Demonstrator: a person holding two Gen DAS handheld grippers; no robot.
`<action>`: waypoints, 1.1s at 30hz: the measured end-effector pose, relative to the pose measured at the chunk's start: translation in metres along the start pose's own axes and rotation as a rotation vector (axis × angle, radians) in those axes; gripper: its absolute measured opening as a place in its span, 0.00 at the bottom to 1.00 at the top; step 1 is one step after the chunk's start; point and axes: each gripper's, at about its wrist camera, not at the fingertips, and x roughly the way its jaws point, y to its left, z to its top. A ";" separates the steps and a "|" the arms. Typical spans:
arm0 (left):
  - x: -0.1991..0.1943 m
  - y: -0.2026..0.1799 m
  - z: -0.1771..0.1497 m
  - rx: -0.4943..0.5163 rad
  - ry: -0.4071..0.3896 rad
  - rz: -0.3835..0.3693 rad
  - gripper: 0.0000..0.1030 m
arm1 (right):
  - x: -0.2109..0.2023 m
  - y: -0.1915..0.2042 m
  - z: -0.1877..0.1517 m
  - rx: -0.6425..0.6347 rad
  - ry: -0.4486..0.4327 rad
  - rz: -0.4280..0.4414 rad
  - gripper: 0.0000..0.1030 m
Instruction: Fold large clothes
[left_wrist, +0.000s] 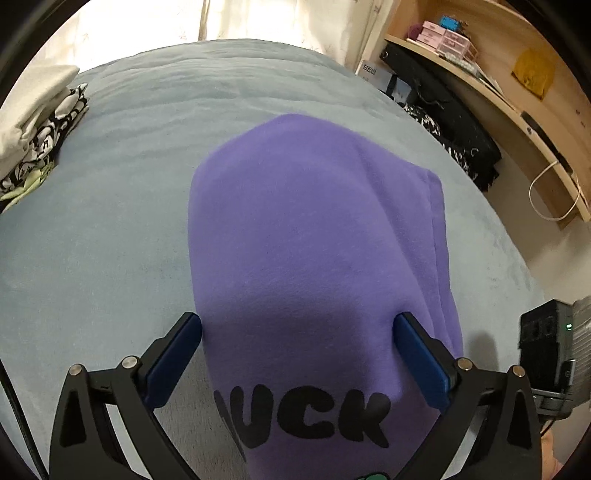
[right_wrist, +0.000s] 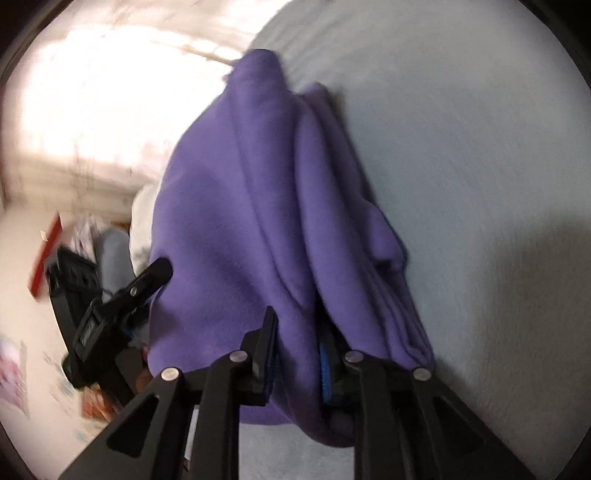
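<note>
I see one bed (left_wrist: 110, 229) under a pale grey-blue cover filling most of both views. On it lies one purple sweatshirt (left_wrist: 295, 229), folded into a long bundle running away from me, with black printed letters at its near end. One wooden shelf unit (left_wrist: 524, 110) stands past the bed's far right side, with dark clothing heaped at its foot. One stack of folded clothes (left_wrist: 40, 125), white on top of black-and-white print, sits at the bed's far left edge.

My left gripper (left_wrist: 299, 328) has its jaws spread wide, one blue pad on each side of the sweatshirt's near end; the left pad sits at the fabric's edge, the right one over it, and neither is pinching. My right gripper (right_wrist: 295, 343) has its jaws clenched on a thick fold of the same sweatshirt (right_wrist: 236, 206), cloth bunched between the two pads. This view is blurred. The left gripper (right_wrist: 110, 317) shows there too, beside the garment.
</note>
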 end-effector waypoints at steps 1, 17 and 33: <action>-0.003 0.002 0.001 -0.003 0.003 -0.004 1.00 | -0.003 0.011 0.004 -0.049 0.012 -0.025 0.25; 0.009 0.035 0.058 -0.112 0.046 -0.062 1.00 | 0.026 0.053 0.124 -0.185 -0.042 -0.028 0.59; 0.061 -0.004 0.069 0.011 0.045 0.191 1.00 | 0.052 0.021 0.127 -0.197 -0.160 -0.258 0.14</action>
